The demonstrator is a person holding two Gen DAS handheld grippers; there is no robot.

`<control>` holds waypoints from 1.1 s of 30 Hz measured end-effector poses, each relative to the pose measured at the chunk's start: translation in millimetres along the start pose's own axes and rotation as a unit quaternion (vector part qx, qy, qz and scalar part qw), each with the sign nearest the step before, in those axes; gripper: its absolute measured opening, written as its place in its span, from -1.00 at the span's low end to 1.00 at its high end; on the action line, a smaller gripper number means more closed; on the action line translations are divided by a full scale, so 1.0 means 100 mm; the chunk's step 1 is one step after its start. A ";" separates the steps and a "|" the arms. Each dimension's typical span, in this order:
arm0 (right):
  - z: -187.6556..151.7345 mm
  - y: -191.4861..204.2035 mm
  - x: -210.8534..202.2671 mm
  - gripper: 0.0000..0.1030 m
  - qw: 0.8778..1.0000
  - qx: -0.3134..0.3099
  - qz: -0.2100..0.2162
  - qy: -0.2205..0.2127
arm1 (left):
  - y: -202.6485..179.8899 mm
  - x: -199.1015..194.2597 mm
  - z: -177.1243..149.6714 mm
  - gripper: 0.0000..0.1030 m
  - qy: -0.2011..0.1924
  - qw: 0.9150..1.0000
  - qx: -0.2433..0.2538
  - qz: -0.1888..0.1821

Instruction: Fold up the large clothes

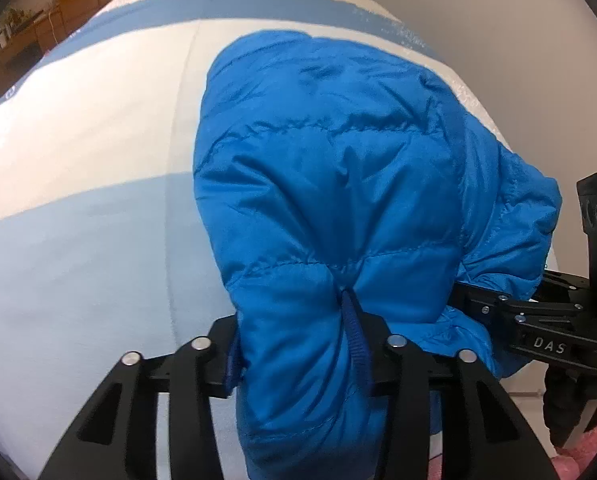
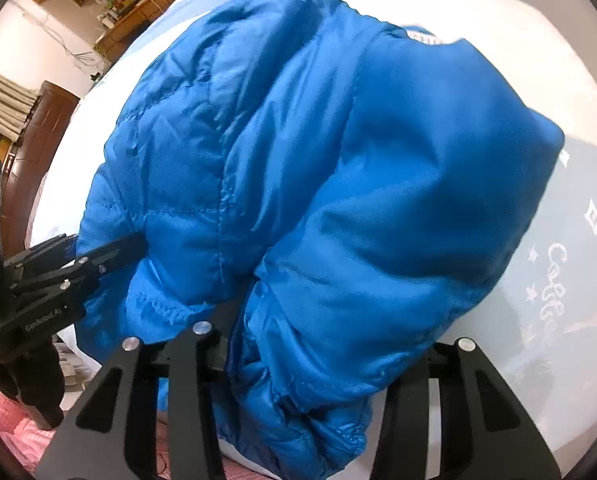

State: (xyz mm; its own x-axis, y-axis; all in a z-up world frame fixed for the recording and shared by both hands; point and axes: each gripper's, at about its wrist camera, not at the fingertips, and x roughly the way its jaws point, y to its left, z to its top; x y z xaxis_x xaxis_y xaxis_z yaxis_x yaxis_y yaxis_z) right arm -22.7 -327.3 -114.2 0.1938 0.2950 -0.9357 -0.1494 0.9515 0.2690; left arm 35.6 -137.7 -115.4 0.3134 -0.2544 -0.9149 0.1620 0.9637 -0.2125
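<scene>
Two grippers: yours, both pinching one blue puffer jacket (image 1: 330, 184).
Left gripper (image 1: 302, 356): clamped on bunched padding.
Right gripper (image 2: 298, 352): likewise.
Jacket: draped on striped bedspread (image 1: 78, 128).

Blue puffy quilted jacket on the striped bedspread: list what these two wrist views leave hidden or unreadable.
- Left wrist view: left gripper fingertips, buried in the blue puffy quilted jacket.
- Right wrist view: right gripper fingertips, covered by jacket folds.
- Both views: jacket's lower hem, cut off by the frame.
- Right wrist view: white print on the blue-and-white striped bedspread, too distorted to read.
</scene>
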 end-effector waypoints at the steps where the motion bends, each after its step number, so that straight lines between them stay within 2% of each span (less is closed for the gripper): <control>1: -0.01 0.01 -0.02 -0.20 1.000 -0.005 -0.004 -0.002 | -0.03 -0.02 0.00 -0.22 -0.004 1.000 0.003 0.002; 6: -0.04 0.14 -0.16 -0.26 0.999 -0.029 -0.017 -0.022 | -0.08 -0.13 -0.01 -0.31 -0.014 1.000 -0.003 -0.003; 9: -0.04 0.20 -0.24 -0.27 0.999 -0.034 -0.015 -0.031 | -0.05 -0.27 -0.12 -0.34 -0.032 0.999 0.005 0.002; 13: -0.06 0.33 -0.33 -0.30 0.997 -0.051 -0.021 -0.056 | -0.01 -0.46 -0.05 -0.36 -0.055 0.998 0.001 0.005; 20: 0.16 0.66 -0.34 -0.31 0.991 -0.093 -0.028 -0.097 | 0.17 -0.60 0.05 -0.36 -0.088 0.996 -0.013 0.025; 23: 0.38 0.93 -0.21 -0.31 0.986 -0.117 -0.033 -0.111 | 0.33 -0.66 0.12 -0.36 -0.100 0.994 -0.025 0.039; 28: 0.59 1.15 0.05 -0.32 0.983 -0.140 -0.018 -0.118 | 0.65 -0.68 0.15 -0.36 -0.122 0.989 -0.041 0.073; 30: 0.64 1.18 0.21 -0.32 0.983 -0.144 -0.016 -0.112 | 0.79 -0.61 0.14 -0.36 -0.118 0.989 -0.049 0.079; 33: 0.70 1.20 0.47 -0.30 0.987 -0.135 -0.019 -0.087 | 0.96 -0.41 0.13 -0.34 -0.094 0.990 -0.059 0.083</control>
State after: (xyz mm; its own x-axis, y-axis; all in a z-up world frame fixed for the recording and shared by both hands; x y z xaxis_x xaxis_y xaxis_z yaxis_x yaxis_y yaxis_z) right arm 36.3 -193.1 -109.7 0.3641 0.2929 -0.8841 -0.3880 0.9107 0.1420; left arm 50.4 -35.2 -93.5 0.4963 -0.0923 -0.8632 -0.0138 0.9934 -0.1142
